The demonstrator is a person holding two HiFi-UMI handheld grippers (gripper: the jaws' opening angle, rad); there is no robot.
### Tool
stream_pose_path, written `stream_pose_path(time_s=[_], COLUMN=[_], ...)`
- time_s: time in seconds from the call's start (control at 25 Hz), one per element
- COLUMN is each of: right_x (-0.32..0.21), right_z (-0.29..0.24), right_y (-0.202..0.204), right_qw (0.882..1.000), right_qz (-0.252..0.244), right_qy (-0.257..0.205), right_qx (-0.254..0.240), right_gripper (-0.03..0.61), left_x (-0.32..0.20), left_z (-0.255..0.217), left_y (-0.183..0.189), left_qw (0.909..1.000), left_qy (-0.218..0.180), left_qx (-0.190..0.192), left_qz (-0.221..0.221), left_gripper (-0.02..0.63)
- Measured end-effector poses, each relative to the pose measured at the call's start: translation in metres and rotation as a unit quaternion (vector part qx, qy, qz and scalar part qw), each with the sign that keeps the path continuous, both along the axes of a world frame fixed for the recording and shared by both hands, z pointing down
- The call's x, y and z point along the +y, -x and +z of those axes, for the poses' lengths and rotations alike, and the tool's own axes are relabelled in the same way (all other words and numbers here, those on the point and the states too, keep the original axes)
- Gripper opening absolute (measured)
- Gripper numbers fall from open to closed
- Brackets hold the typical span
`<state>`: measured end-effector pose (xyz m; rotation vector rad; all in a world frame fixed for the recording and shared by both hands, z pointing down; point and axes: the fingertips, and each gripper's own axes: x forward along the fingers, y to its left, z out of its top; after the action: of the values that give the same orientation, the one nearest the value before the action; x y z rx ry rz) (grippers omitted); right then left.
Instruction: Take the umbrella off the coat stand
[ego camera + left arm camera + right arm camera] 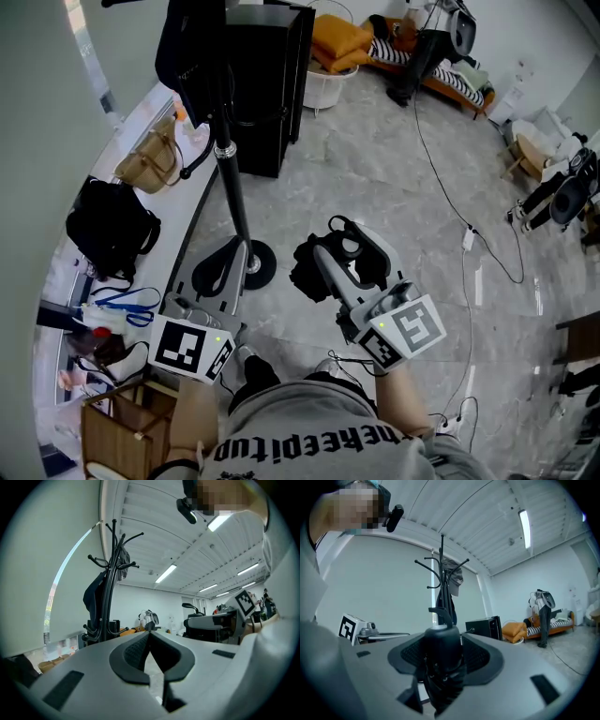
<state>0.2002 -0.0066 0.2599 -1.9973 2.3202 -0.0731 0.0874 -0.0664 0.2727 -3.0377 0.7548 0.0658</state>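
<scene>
The black folded umbrella (311, 270) is off the stand, held low over the floor with my right gripper (349, 258) shut on it. In the right gripper view its thick black handle (442, 654) fills the space between the jaws of the right gripper (443, 641). The black coat stand (231, 183) rises just left of it, its round base (246, 269) on the floor; a dark garment (451, 581) hangs from its hooks. My left gripper (230, 264) sits beside the base, shut and holding nothing, its pads (140, 651) meeting at the tip.
A black cabinet (267, 80) stands behind the coat stand. A tan handbag (150, 164) and a black bag (111, 230) lie on the window ledge at left. A cable (461, 220) runs over the floor at right. A wooden box (122, 431) is by my left arm.
</scene>
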Motion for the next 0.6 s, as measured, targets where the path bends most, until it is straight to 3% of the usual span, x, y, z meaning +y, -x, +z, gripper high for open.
stream_pose_path(time_s=[0.6], right_x=[-0.005], right_z=[0.002], right_y=[-0.002], right_qw=[1.000], right_qz=[0.018], right_qy=[-0.001], right_qx=[0.001], right_gripper=[0.230], left_x=[-0.003], left_z=[-0.001], left_y=[0.011], left_qw=[0.9999], left_qy=[-0.004], left_qx=[0.002], left_qz=[-0.015], left_gripper=[0.015])
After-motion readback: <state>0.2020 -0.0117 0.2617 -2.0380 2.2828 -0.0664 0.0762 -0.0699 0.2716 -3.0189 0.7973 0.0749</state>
